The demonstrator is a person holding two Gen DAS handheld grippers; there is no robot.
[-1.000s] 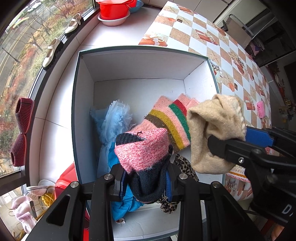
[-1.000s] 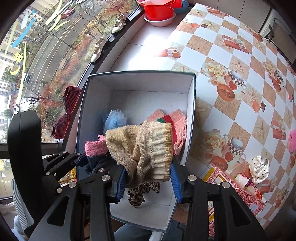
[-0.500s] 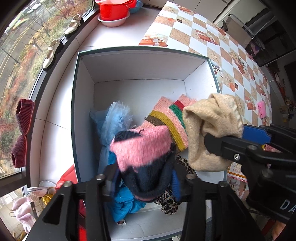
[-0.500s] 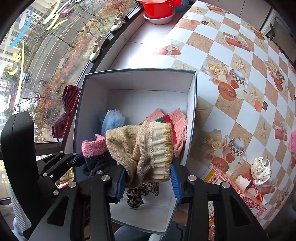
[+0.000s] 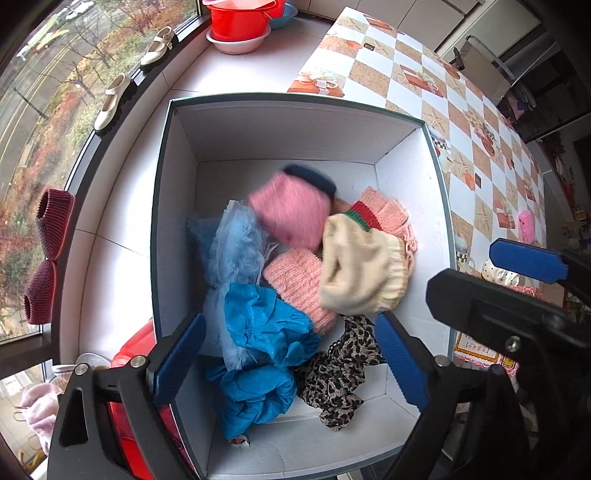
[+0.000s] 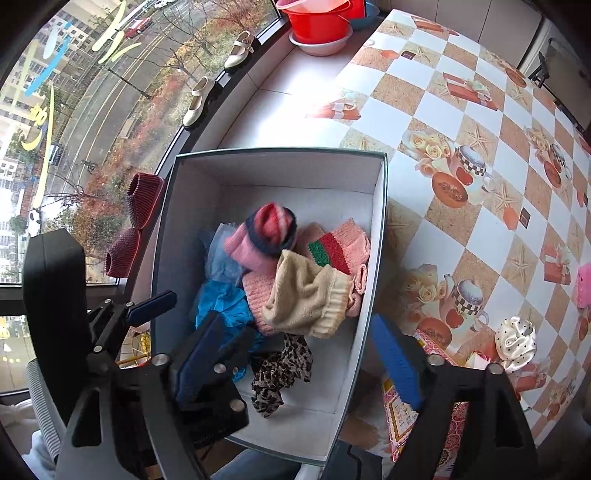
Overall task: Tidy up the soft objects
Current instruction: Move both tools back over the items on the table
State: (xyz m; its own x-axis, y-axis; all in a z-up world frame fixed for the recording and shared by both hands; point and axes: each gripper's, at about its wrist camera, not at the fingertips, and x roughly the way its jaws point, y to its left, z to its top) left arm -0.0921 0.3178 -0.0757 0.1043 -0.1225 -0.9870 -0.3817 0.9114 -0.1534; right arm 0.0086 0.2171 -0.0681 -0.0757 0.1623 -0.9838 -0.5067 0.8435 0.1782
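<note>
Pink knit hat [image 5: 290, 214] and beige hat [image 5: 360, 267] are landing inside the white box [image 5: 280, 125].
Left gripper [image 5: 291, 360] and right gripper [image 6: 299, 363] have just been opening, jaws apart, holding nothing.

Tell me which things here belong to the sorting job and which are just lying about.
Job:
box
pink hat
beige hat
blue cloth
leopard scarf
white scrunchie

Lying about:
red basin
cream shoes
maroon slippers
</note>
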